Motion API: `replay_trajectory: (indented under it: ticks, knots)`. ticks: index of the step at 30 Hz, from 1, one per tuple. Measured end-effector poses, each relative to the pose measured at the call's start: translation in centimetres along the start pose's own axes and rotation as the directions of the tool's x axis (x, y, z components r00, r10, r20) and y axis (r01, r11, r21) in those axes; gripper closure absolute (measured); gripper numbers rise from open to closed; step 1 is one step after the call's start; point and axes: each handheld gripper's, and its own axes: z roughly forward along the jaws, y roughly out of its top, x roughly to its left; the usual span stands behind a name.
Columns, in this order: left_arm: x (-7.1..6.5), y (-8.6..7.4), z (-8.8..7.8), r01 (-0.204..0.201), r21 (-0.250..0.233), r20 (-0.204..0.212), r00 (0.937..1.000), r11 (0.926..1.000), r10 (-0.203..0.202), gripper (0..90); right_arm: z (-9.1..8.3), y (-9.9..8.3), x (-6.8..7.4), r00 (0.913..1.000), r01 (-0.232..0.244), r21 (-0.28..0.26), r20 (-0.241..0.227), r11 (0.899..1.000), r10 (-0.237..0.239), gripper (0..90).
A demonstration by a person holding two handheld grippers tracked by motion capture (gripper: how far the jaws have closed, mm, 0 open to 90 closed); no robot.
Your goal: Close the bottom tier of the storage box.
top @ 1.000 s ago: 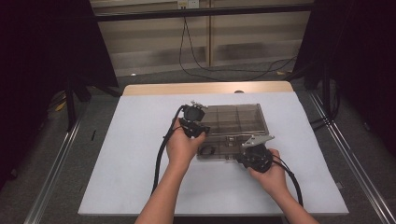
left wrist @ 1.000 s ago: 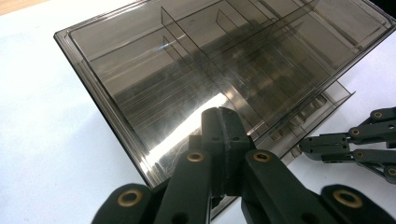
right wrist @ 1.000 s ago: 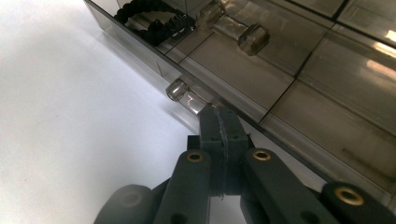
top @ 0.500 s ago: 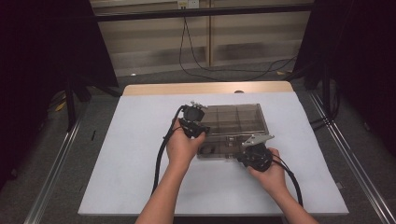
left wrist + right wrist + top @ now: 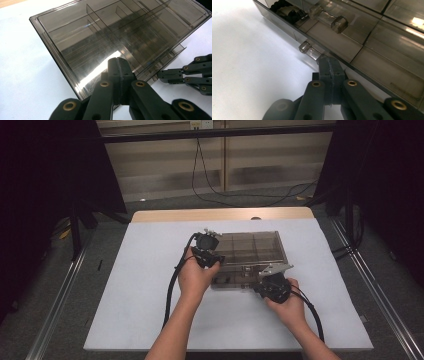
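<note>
A smoky plastic compartment box (image 5: 252,255) lies mid-table (image 5: 150,295), its lid (image 5: 100,42) tilted; left gripper (image 5: 117,65) closed on the lid's rim; right gripper (image 5: 329,65) closed at the front latch (image 5: 310,51); next move, likely, swinging the lid fully.

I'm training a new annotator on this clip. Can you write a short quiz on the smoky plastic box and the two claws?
1. True or false: the left claw has its jaws wide open.
2. Which claw sits at the clear latch on the front edge of the smoky compartment box?
A. the left claw
B. the right claw
C. neither
3. What does the box stand on?

Key
1. False: its jaws are shut together, resting on the lid.
2. B: its shut tips meet the box edge right next to the latch.
3. On the white mat that covers the table.
</note>
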Motion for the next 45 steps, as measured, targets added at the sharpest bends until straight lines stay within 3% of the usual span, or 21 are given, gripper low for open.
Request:
replay_trajectory:
  ticks: [45]
  knots:
    - [0.01, -0.07, 0.02, 0.006, -0.007, 0.001, 1.0000, 1.0000, -0.006, 90.0, 0.41, 0.51, -0.25, 0.9998, -0.004, -0.007, 0.022, 1.000, 0.004, 90.0]
